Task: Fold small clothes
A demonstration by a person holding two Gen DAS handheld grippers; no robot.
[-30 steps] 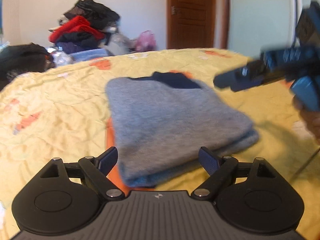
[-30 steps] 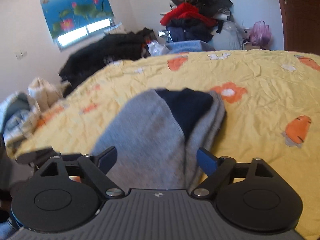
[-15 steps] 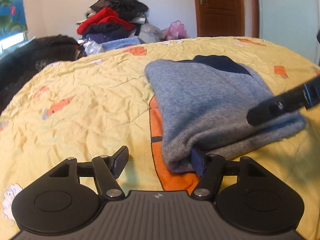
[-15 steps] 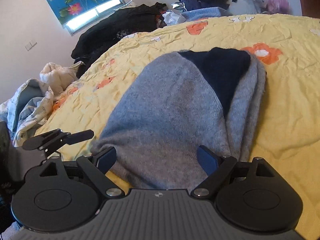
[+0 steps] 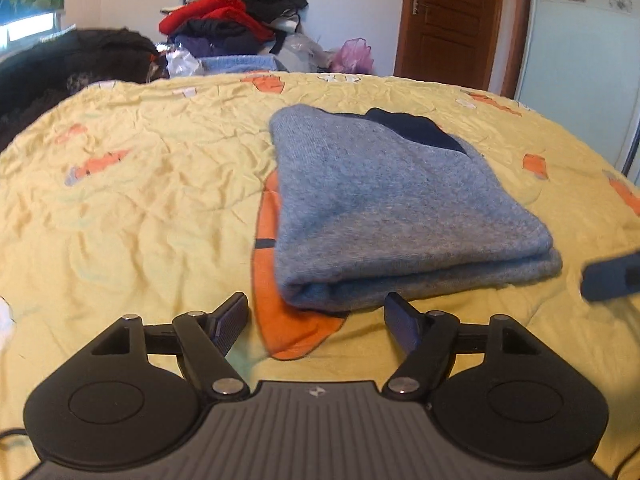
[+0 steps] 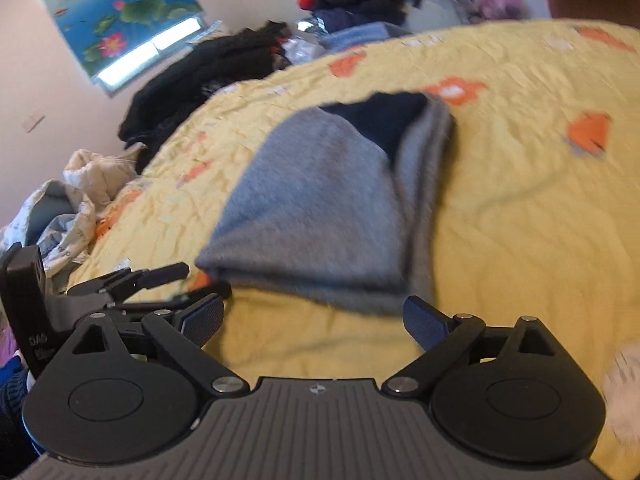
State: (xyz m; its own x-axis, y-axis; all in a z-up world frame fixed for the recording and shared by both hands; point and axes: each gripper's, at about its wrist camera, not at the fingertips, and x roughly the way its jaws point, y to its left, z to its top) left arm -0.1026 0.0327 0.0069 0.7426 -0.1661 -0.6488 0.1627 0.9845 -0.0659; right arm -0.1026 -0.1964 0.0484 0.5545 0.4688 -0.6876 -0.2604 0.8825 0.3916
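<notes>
I see the folded grey sweater (image 5: 384, 216) lying on the yellow bedspread (image 5: 140, 208), at 12 o'clock just ahead of my left tongs (image 5: 316, 322). Left and right tongs (image 6: 314, 320) both released, gripping nothing.

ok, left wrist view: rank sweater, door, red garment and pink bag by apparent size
1. sweater, largest by far, though it lies nearest the camera
2. door, cropped at the top
3. red garment on the clothes pile
4. pink bag, smallest
The last three are far off, so true sizes are unsure.
</notes>
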